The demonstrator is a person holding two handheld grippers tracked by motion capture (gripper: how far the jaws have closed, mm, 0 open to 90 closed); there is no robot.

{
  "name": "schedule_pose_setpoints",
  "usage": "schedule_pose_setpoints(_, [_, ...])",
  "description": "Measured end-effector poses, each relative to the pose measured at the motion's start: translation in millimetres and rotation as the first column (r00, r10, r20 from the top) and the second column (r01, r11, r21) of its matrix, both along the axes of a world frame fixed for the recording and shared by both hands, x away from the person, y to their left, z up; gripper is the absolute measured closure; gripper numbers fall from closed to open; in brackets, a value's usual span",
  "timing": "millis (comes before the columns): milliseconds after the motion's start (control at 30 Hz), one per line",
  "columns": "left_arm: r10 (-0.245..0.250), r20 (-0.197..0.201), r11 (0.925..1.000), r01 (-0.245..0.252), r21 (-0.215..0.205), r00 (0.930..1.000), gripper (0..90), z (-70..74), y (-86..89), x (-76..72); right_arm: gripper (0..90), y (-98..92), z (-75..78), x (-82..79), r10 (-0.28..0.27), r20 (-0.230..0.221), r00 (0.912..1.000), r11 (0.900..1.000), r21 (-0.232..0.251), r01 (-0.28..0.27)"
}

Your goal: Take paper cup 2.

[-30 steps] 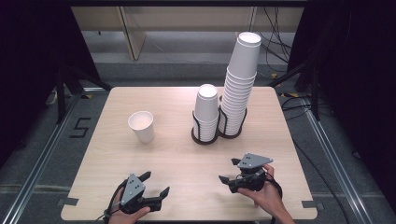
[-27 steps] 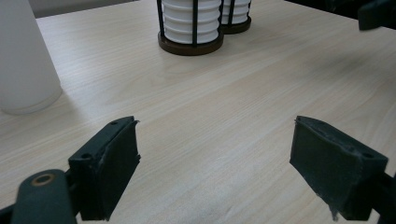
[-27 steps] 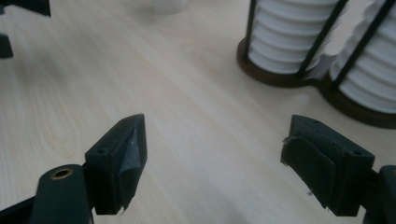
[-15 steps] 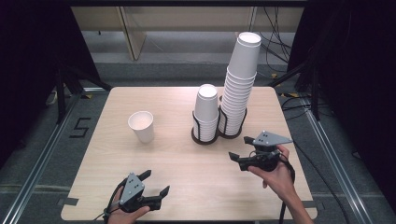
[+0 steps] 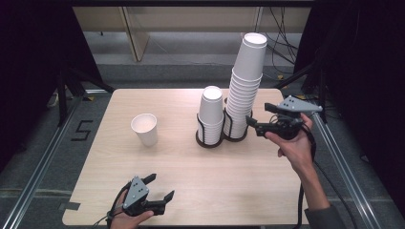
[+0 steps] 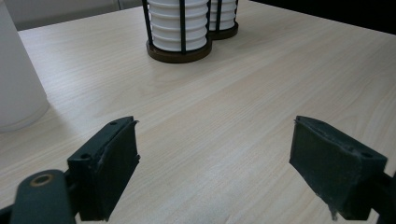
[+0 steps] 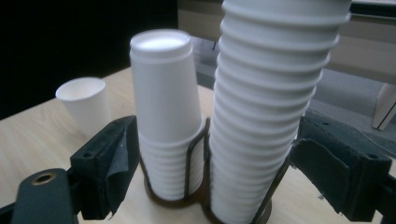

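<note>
A tall stack of white paper cups [image 5: 246, 81] and a shorter stack [image 5: 211, 112] stand upside down in a black wire double holder [image 5: 210, 140] at the table's back middle. One single cup [image 5: 144, 129] stands upright to their left. My right gripper [image 5: 258, 113] hovers open in the air just right of the tall stack, pointing at it. In the right gripper view its jaws [image 7: 210, 154] frame the tall stack [image 7: 271, 93] and the short stack [image 7: 163, 93] without touching them. My left gripper [image 5: 161, 187] rests open near the front edge, with bare wood between its jaws [image 6: 215, 154].
The light wooden table [image 5: 191, 167] has bare surface between the holder and the front edge. Dark floor, metal rails and cables surround the table. In the left gripper view the single cup [image 6: 18, 88] is close on the left and the holder [image 6: 179, 49] is ahead.
My right gripper has risen from the table's front right and moved back toward the tall stack. The left gripper has stayed where it was.
</note>
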State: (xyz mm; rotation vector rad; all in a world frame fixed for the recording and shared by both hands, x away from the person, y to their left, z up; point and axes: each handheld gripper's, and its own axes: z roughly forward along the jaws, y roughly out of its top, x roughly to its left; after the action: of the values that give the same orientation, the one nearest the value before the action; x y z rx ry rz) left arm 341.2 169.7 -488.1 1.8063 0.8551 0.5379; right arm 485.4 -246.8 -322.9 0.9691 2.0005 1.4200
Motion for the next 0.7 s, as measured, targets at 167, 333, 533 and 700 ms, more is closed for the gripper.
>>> schedule_pose_setpoints(167, [-0.013, 0.003, 0.9999, 0.013, -0.002, 0.9999, 14.6, -1.1, -1.0, 0.8, 15.6, 0.2, 19.9, 18.7, -0.054, 0.007, 0.9985, 0.998, 0.034, 0.054])
schedule_pose_setpoints(333, [-0.016, -0.005, 0.9999, 0.016, -0.002, 0.9999, 14.6, -2.3, -2.5, 1.2, 15.4, 1.2, 40.7, 33.4, -0.075, 0.018, 0.9970, 0.995, 0.066, 0.074])
schedule_pose_setpoints(533, [-0.009, -0.016, 1.0000, 0.009, -0.003, 0.9998, 14.6, -2.3, -1.6, 1.8, 15.3, 2.3, 58.9, 48.2, -0.103, 0.037, 0.9940, 0.993, 0.069, 0.100])
schedule_pose_setpoints(700, [-0.019, -0.018, 0.9997, 0.019, -0.014, 0.9997, 14.6, -3.3, -2.6, 2.1, 15.3, 6.3, 67.7, 61.1, -0.116, 0.036, 0.9926, 0.989, 0.095, 0.113])
